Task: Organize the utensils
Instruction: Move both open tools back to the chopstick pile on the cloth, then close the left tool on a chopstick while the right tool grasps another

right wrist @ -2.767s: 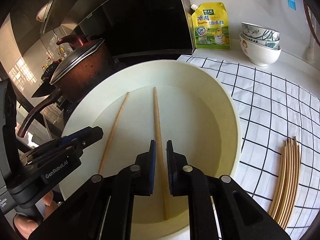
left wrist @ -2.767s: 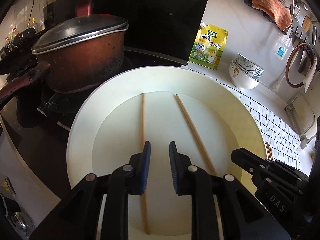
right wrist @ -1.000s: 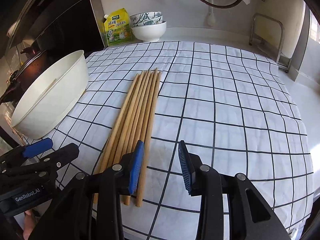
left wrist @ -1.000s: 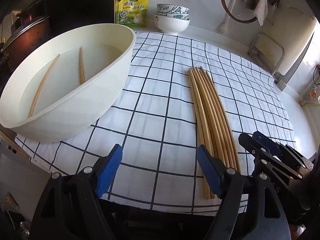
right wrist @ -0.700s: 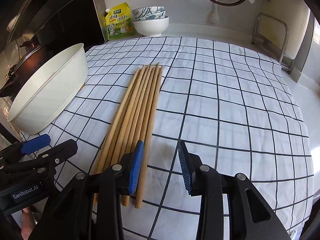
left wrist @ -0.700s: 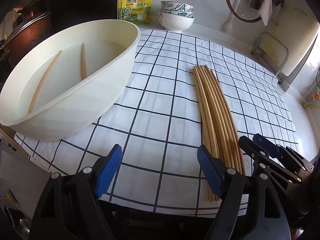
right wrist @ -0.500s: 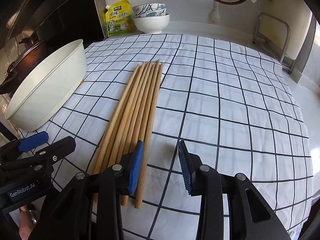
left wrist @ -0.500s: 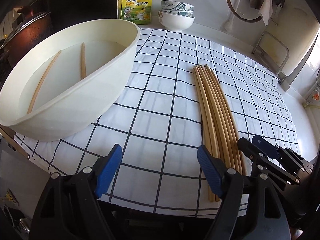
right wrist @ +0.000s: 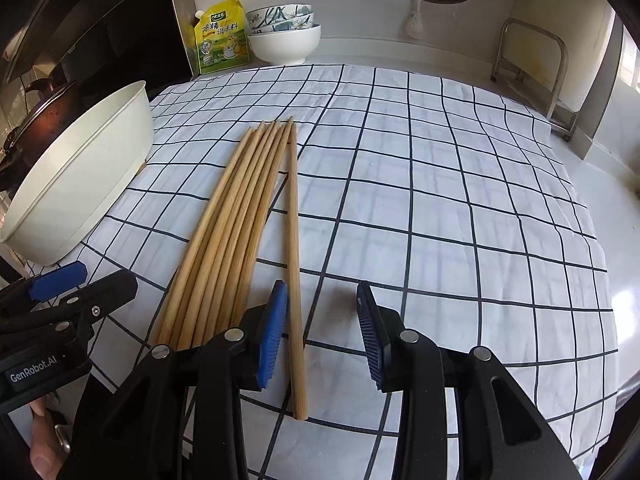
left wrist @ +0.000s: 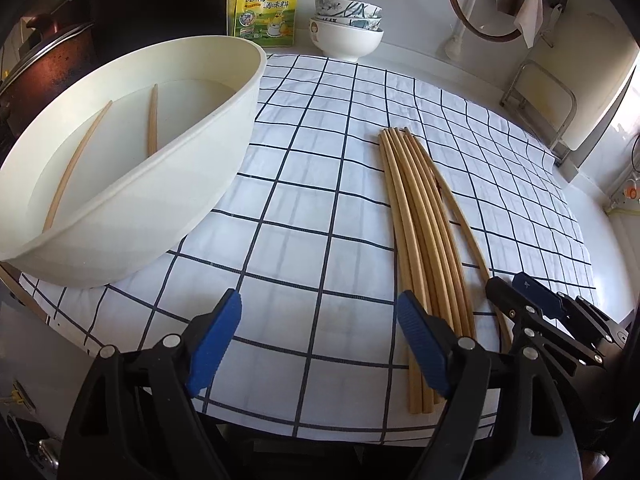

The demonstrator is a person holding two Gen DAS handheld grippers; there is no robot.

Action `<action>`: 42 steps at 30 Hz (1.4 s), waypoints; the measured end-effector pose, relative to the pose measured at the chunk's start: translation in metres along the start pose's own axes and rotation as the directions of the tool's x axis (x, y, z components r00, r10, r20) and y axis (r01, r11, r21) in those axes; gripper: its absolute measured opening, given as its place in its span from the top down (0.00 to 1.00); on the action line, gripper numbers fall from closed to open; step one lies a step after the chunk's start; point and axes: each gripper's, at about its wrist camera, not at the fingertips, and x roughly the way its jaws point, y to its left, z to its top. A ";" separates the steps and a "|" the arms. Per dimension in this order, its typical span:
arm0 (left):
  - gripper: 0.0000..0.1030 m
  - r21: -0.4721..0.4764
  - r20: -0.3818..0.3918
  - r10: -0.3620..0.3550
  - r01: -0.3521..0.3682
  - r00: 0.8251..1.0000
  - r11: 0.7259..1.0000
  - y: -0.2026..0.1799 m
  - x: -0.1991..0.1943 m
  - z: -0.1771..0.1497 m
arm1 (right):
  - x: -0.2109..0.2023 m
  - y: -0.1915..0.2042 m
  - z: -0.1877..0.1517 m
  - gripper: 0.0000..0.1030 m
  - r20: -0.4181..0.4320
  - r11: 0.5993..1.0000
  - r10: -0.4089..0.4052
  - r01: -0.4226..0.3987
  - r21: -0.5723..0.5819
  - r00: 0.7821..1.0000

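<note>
The right hand-held gripper (right wrist: 322,334) gapes wide over the checked cloth (right wrist: 440,208), gripping nothing; one pale wooden chopstick (right wrist: 294,240) lies between its fingers, splayed off the bundle of chopsticks (right wrist: 232,224) just left of it; the left hand-held gripper (left wrist: 318,338) is also wide open and empty, with the cream bowl (left wrist: 192,184) ahead to its left, two more chopsticks (left wrist: 152,124) lying inside it.

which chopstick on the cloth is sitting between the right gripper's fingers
The single chopstick on the right edge of the row, angled away from the tight bundle. Its near end lies between the open fingers of the right gripper; the bundled ones lie outside, left of the left finger.
</note>
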 end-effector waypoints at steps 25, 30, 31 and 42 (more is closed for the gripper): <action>0.17 0.100 -0.024 0.090 -0.087 0.996 0.991 -0.023 0.022 -0.003 | -0.003 -0.015 0.001 0.60 0.025 0.999 0.012 -0.013 0.030 1.000; 0.17 0.078 -0.012 0.105 -0.104 0.994 0.991 -0.019 0.029 0.008 | 0.001 -0.011 0.003 0.60 0.018 1.000 0.006 -0.006 0.020 1.000; 0.17 0.072 -0.010 0.107 -0.106 0.994 0.992 -0.018 0.030 0.011 | 0.001 -0.010 0.004 0.60 0.018 1.000 0.003 -0.003 0.014 1.000; 0.17 0.066 0.009 0.112 -0.112 0.994 0.991 -0.021 0.041 0.026 | 0.017 0.002 0.020 0.60 0.015 0.997 -0.058 0.059 -0.050 0.998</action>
